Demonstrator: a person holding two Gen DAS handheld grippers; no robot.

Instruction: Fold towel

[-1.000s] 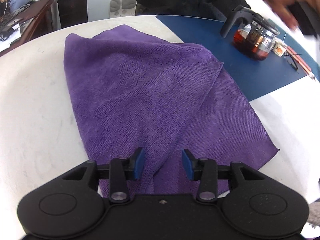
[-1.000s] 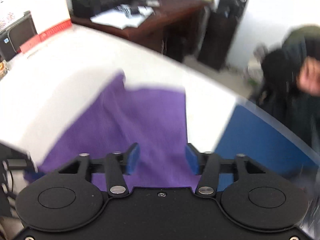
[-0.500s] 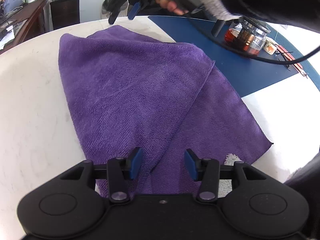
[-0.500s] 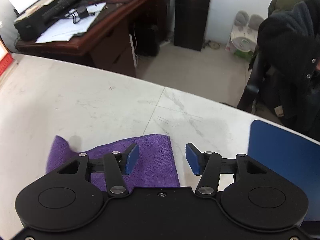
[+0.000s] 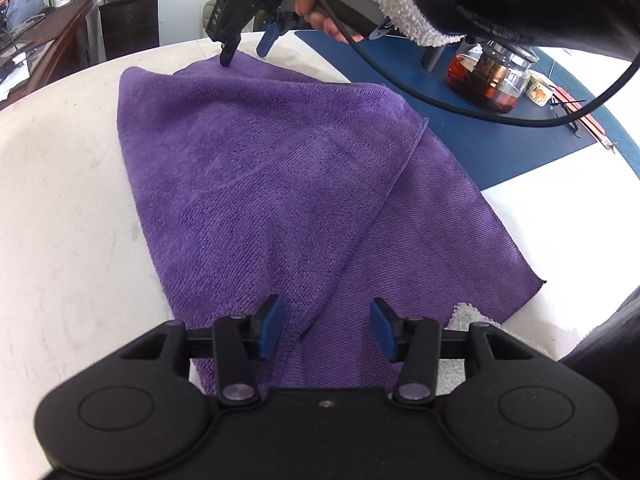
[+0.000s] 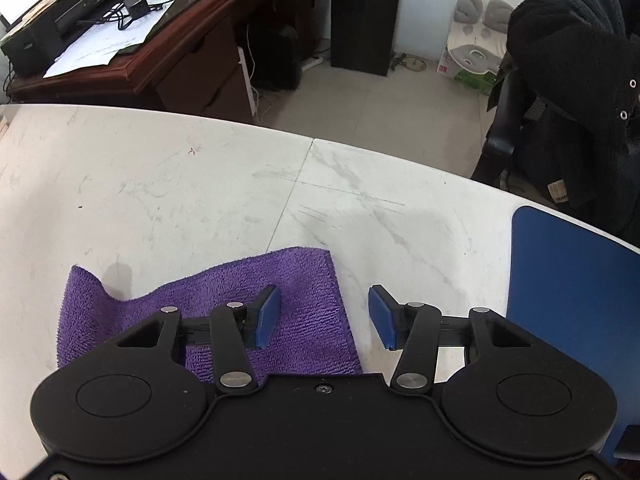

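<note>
A purple towel lies on the white table, folded over at a slant so that a lower layer shows on the right. My left gripper hovers open over the towel's near edge, straddling the slanted fold line, pads off the cloth. At the far corner a person's hand holds my right gripper with its left fingertip resting on the cloth. In the right wrist view that gripper is open over the right edge of the towel corner, with its right pad over bare table.
A blue mat at the far right carries a glass teapot, a small cup and pens. Beyond the table's far edge stand a wooden desk with a printer and a chair draped with a black jacket. A cable hangs over the mat.
My right gripper swung in and came down onto the towel's far corner, its jaws narrowing a little. My left gripper stayed in place, its jaws slightly wider.
</note>
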